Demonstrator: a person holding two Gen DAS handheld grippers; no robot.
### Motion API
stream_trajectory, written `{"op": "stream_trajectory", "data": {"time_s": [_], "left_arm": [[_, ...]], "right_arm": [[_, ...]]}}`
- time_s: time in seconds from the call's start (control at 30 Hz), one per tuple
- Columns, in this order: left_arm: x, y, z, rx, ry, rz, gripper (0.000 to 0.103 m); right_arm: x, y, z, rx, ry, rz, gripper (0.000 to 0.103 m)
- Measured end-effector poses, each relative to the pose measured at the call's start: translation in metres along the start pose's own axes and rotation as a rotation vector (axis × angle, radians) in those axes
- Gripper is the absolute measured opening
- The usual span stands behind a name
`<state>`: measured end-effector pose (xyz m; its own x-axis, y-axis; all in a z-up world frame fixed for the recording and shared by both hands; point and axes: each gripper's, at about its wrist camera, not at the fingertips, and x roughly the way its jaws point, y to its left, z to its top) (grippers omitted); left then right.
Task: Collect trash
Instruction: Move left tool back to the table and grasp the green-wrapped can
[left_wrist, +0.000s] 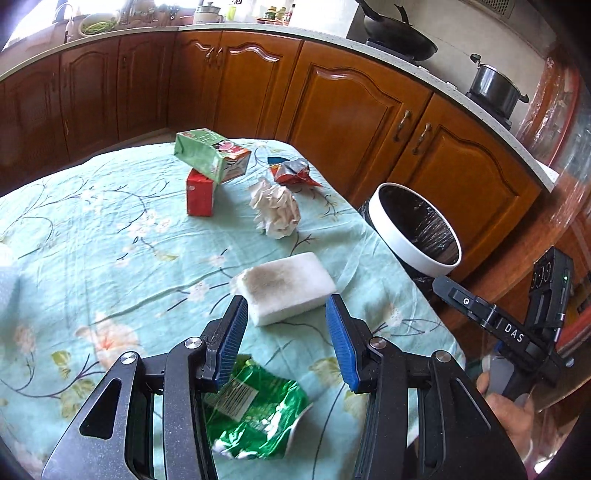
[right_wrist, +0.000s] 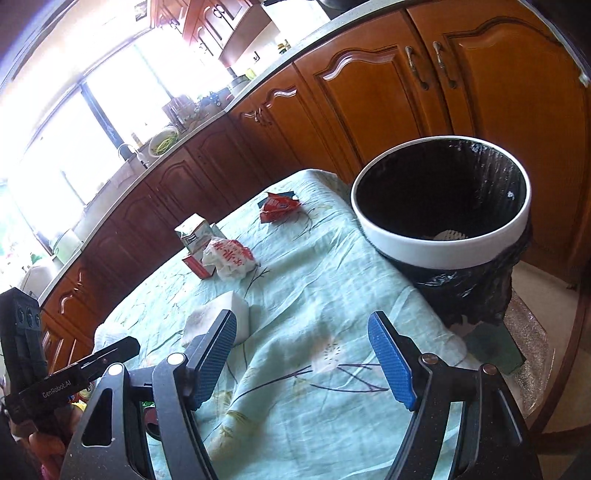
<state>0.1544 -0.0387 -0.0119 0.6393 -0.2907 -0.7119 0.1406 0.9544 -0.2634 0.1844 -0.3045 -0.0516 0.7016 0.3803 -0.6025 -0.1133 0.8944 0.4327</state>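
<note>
A: What lies on the pale green floral tablecloth (left_wrist: 110, 236)?

B: Several bits of trash. A crumpled green foil wrapper (left_wrist: 255, 413) sits nearest, below the left gripper (left_wrist: 286, 339), whose blue-padded jaws stand apart with nothing pressed between them. Just past the fingertips lies a white rectangular sponge block with a grey smudge (left_wrist: 286, 286).

A: And further out?

B: A crumpled ball of white paper (left_wrist: 277, 210) near the middle, a crushed red snack packet (left_wrist: 293, 171) beyond it toward the table's far edge, and a green carton (left_wrist: 210, 153) tilted on top of a small red box (left_wrist: 199, 195).

A: Where is the bin?

B: The round white-rimmed waste bin lined with a black plastic bag (right_wrist: 439, 236) stands just beside the table's right edge, in front of the brown wooden cabinets (right_wrist: 369, 92). Something pale lies at its bottom; I cannot tell what.

A: The right gripper (right_wrist: 303, 354)?

B: Released too, jaws wide and empty, above the tablecloth near the bin. The sponge block shows behind its left finger, though whether they touch I cannot tell.
</note>
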Motion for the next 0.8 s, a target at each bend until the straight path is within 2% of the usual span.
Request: {"op": "stream_trajectory", "data": {"time_s": [0.23,0.4,0.57,0.8], "left_arm": [[-0.015,0.028,-0.018,-0.005,0.001,-0.009,0.044],[-0.018,0.042,-0.025,-0.007,0.017,-0.043,0.044],[-0.012,0.046,-0.032,0.016,0.045,-0.061,0.044],[0.006,0.042,-0.041,0.068,0.100,-0.034,0.043]], "right_arm": [[0.016,0.032,-0.009,-0.048,0.028,0.034,0.076],[0.032,0.045,-0.009,-0.065,0.052,0.053,0.075],[0.055,0.050,-0.008,-0.063,0.094,0.055,0.066],[0.078,0.059,-0.009,-0.080,0.141,0.057,0.058]]}}
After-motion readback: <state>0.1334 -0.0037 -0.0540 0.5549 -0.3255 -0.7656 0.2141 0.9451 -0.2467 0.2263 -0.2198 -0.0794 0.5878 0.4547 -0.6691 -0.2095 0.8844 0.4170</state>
